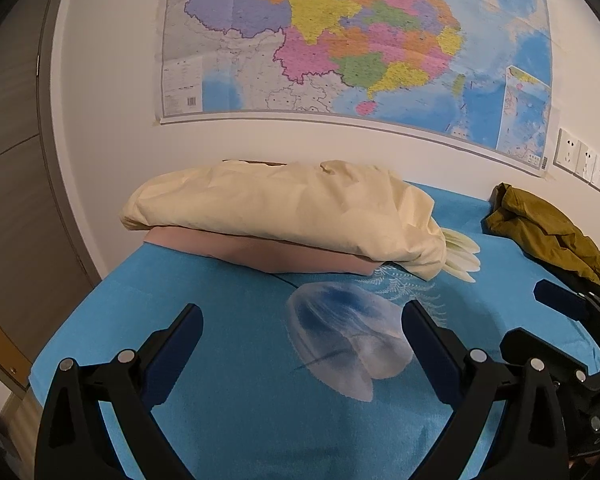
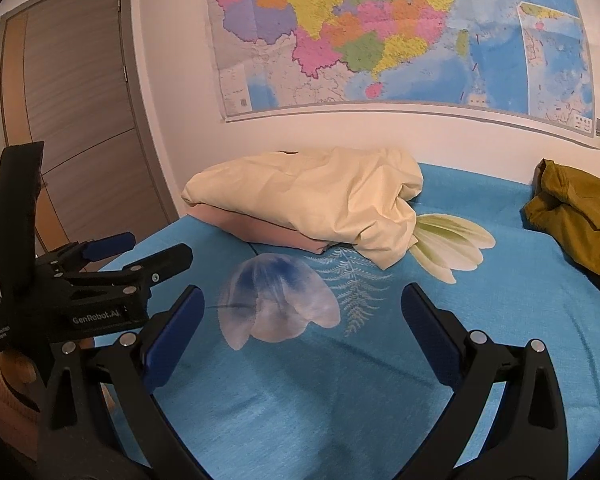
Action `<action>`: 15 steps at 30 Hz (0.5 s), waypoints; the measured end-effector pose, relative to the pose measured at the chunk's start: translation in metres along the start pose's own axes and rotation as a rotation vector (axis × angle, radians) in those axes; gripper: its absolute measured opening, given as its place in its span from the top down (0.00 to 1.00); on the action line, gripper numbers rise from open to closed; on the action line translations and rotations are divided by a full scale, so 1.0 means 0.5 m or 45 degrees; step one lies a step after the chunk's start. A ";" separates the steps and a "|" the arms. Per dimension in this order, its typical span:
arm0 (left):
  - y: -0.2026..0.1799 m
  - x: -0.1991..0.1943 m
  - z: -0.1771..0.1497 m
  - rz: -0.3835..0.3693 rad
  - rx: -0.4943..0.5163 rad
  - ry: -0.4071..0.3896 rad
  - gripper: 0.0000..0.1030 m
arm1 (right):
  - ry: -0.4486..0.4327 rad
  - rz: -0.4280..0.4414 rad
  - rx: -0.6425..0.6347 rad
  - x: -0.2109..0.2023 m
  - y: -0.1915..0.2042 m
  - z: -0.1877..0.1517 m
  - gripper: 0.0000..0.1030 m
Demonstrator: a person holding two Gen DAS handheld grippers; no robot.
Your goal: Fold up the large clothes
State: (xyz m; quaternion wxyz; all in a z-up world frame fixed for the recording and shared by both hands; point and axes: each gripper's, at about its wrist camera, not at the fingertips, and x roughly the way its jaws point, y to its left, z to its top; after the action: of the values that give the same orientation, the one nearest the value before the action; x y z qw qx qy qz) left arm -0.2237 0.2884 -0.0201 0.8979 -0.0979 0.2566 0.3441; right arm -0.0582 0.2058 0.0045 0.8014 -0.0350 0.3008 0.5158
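A folded cream garment (image 1: 284,208) lies on a folded pink one (image 1: 260,256) at the far left of the blue bed cover (image 1: 260,400); both show in the right wrist view, the cream garment (image 2: 308,196) above the pink one (image 2: 260,232). A crumpled olive-green garment (image 1: 548,228) lies unfolded at the far right, also in the right wrist view (image 2: 576,212). My left gripper (image 1: 302,320) is open and empty above the cover. My right gripper (image 2: 302,300) is open and empty beside it. Each gripper shows at the edge of the other's view.
The blue cover (image 2: 340,392) has printed flowers and a fern. A wall with a large map (image 1: 360,40) stands behind the bed. A brown door (image 2: 80,120) is at the left. Wall sockets (image 1: 580,160) sit at the right. The bed's left edge drops off near the door.
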 end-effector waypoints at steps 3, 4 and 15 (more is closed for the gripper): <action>0.001 -0.003 -0.001 -0.001 -0.002 -0.004 0.07 | -0.002 0.002 0.001 -0.002 0.001 0.000 0.06; 0.001 -0.004 -0.001 -0.001 -0.002 -0.003 0.07 | -0.003 0.002 0.002 -0.002 0.001 0.000 0.06; 0.002 -0.005 -0.001 0.002 0.002 -0.005 0.07 | 0.001 0.004 0.011 -0.002 0.001 -0.001 0.06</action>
State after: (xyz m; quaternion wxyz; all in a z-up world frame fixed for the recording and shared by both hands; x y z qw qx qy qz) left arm -0.2261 0.2875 -0.0194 0.8982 -0.0962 0.2551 0.3449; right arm -0.0590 0.2049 0.0047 0.8005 -0.0313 0.3036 0.5158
